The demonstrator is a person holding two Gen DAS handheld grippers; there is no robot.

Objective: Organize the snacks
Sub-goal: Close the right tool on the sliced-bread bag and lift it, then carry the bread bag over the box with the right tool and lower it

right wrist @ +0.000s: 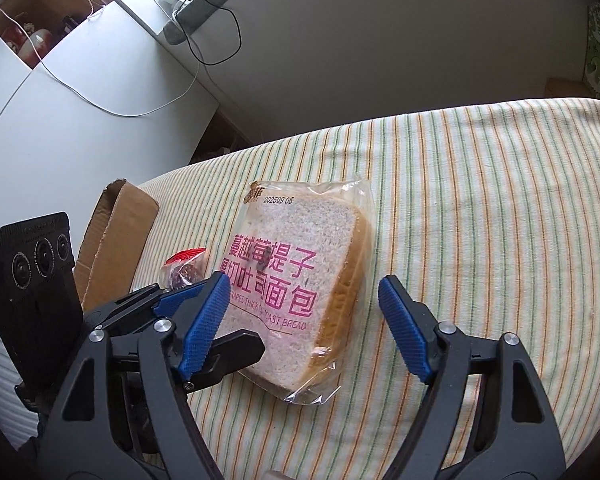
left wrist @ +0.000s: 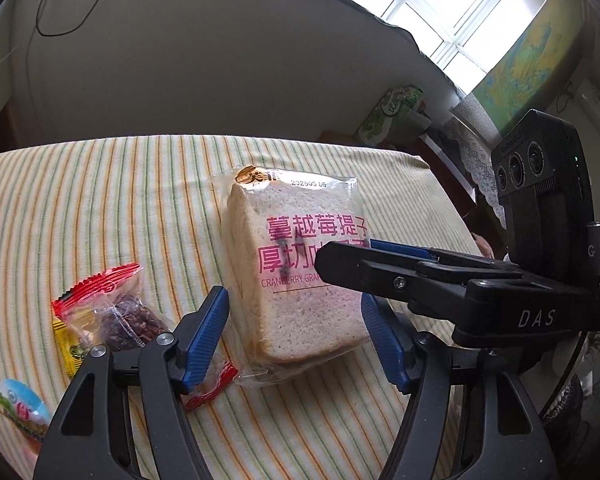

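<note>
A clear bag of sliced cranberry toast bread with pink lettering lies on the striped tablecloth; it also shows in the right wrist view. My left gripper is open, its blue pads on either side of the bread's near end. My right gripper is open too, straddling the bread from the other side. The right gripper's fingers reach across the bread in the left view. A red-edged packet of dark dried fruit lies left of the bread, also seen in the right wrist view.
A yellow packet and a blue-white packet lie at the left. An open cardboard box stands at the table's left end. A white cabinet and cables are beyond. The table edge is close behind the bread.
</note>
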